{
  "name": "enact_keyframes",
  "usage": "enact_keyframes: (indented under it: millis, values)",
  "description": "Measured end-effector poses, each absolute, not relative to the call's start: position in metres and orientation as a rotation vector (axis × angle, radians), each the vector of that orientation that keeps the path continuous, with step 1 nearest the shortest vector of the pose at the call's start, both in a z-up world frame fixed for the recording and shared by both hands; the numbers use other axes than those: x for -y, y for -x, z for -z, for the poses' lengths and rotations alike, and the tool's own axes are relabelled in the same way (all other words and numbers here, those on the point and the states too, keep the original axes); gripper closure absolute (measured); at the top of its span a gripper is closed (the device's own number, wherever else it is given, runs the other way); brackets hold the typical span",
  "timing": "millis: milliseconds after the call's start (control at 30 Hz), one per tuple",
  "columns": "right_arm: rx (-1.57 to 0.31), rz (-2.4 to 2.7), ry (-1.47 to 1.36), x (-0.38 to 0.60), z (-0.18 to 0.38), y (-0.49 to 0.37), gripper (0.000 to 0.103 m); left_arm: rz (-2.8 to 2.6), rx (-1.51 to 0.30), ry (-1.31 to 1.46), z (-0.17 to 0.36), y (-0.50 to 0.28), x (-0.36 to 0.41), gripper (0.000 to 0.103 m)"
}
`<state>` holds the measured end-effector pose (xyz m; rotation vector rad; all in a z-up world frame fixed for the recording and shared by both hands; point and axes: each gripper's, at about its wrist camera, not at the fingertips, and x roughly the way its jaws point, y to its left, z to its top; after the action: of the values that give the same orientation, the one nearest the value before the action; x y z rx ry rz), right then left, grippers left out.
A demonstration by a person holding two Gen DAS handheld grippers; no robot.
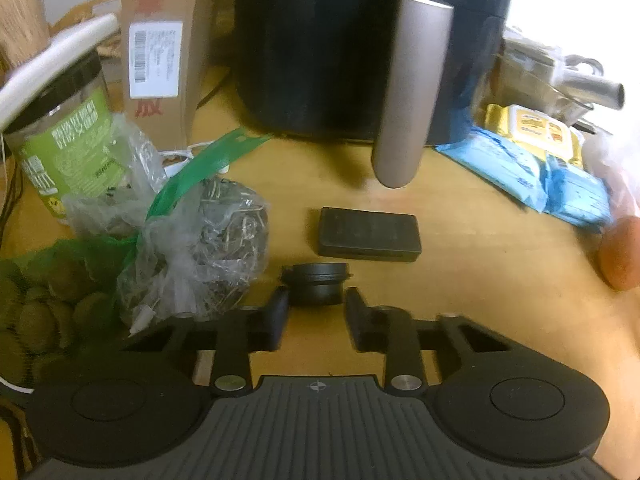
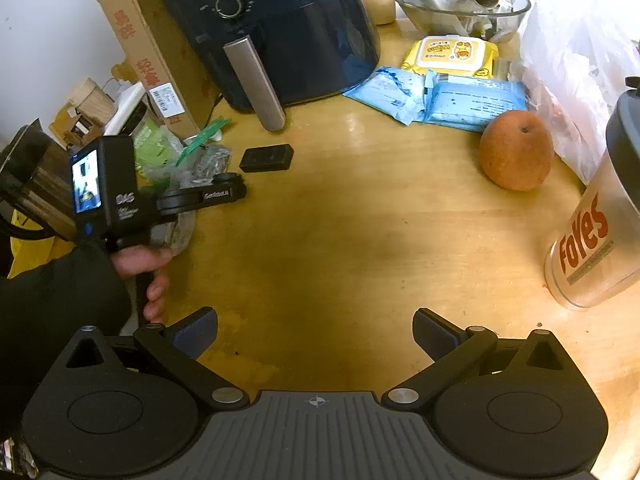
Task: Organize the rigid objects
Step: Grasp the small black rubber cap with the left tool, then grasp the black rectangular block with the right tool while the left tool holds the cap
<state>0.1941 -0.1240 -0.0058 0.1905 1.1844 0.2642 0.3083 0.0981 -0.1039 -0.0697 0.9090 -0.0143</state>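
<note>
The left gripper (image 1: pixel 316 312) has its jaws narrowed around a small round black plastic cap (image 1: pixel 316 283) on the yellow wooden table (image 1: pixel 460 264), the fingertips flanking its near side, contact unclear. Just beyond the cap lies a flat black rectangular box (image 1: pixel 370 234), with a crumpled clear plastic bag (image 1: pixel 200 248) to the left. The right gripper (image 2: pixel 316 334) hangs wide apart and empty over bare tabletop, near the front edge.
</note>
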Motion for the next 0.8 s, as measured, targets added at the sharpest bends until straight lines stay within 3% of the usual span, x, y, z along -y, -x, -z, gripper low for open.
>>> enact_keyframes:
  millis: [800]
  values:
    - [-1.147, -0.324, -0.052, 0.1, 0.008, -0.217, 0.0, 0.055, -0.885, 0.105, 0.044, -0.238, -0.109, 0.074]
